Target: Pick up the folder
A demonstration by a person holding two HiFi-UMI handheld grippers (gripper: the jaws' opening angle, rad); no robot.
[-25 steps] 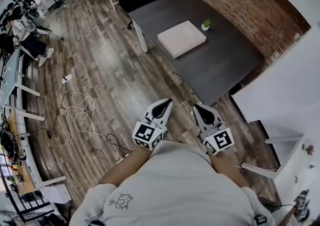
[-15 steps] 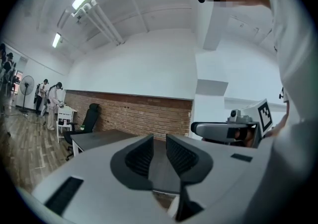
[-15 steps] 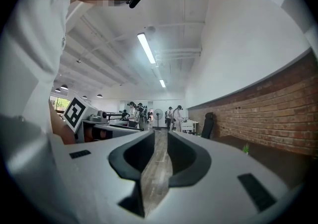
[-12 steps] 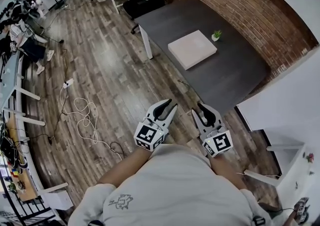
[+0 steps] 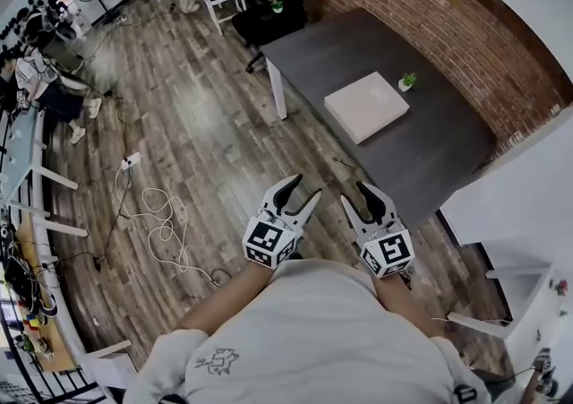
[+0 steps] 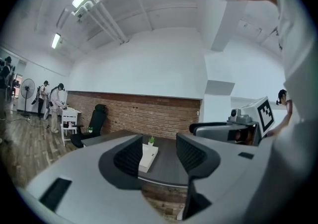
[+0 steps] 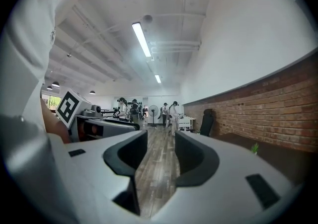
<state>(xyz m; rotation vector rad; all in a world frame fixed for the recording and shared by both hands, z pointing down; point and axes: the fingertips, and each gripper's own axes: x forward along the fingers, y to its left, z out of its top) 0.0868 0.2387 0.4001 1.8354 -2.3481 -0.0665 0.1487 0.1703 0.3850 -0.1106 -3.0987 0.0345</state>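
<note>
The table point(image 5: 430, 169) has come nearer and both tongs — the left gripper point(image 5: 304, 189) and the right gripper point(image 5: 354, 194) — have just been opening, partly wide with nothing in them, likely getting ready for the folder point(image 5: 366, 106) lying flat near the table's middle, beside the little plant point(image 5: 408, 81).

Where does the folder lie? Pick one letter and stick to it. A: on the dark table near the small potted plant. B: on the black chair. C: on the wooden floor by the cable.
A: the folder lies flat on the dark table, near the potted plant.
</note>
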